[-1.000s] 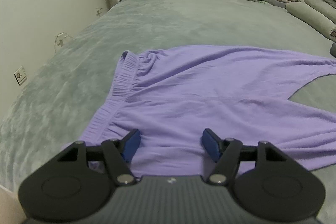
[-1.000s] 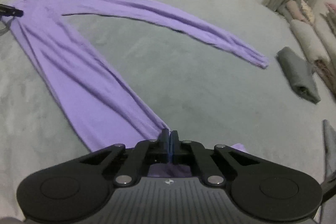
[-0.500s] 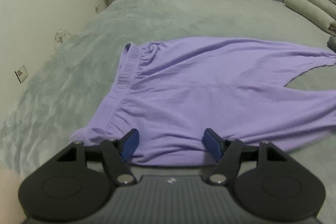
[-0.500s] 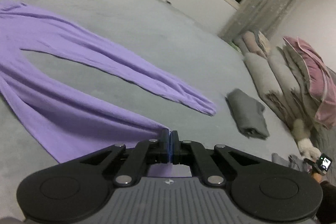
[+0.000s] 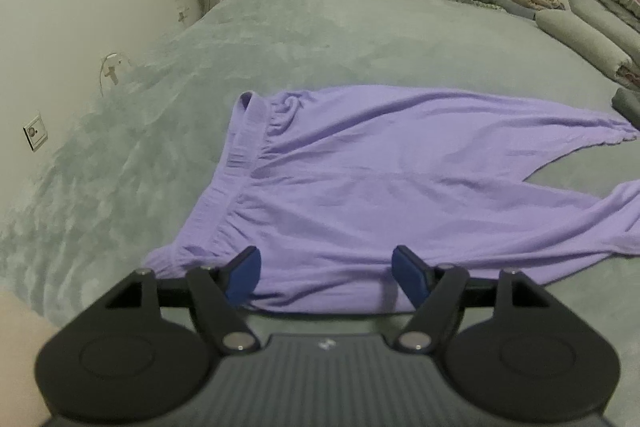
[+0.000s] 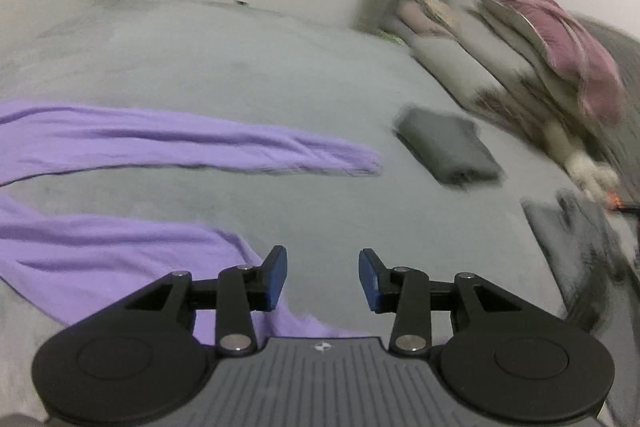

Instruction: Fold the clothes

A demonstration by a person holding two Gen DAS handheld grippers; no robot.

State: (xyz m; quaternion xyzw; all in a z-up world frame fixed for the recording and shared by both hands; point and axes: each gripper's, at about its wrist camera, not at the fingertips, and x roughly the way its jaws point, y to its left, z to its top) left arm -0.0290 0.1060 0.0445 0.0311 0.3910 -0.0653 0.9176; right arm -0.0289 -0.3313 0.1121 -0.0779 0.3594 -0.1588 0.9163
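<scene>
purple trousers point(image 5: 380, 187) lie spread flat on the grey bed point(image 5: 320, 39), waistband point(image 5: 240, 147) toward the wall on the left and the two legs running off to the right, splayed apart in a v so that bare bedding shows between them. in the right wrist view the far leg point(image 6: 200, 143) stretches straight across, while the near leg point(image 6: 100, 255) ends in a rumpled cuff just under the tool. the left gripper point(image 5: 326, 273) hovers low over the near side edge of the trousers by the waist, its jaws wide apart and holding nothing; that spot looks chosen as a corner to pinch when the near half is carried over the far one. the right gripper point(image 6: 323, 277) sits over the near leg's end, jaws likewise apart and empty, blue pads clear of the cloth. this view is smeared, so fine detail there is unsure. being laid out flat and unfolded, the garment suits a lengthwise fold, leg onto leg, though the slack cuff may want smoothing. a folded grey garment point(image 6: 448, 147) rests well apart on the right, near stacked bedding point(image 6: 540, 47), likely a pile for done pieces.
</scene>
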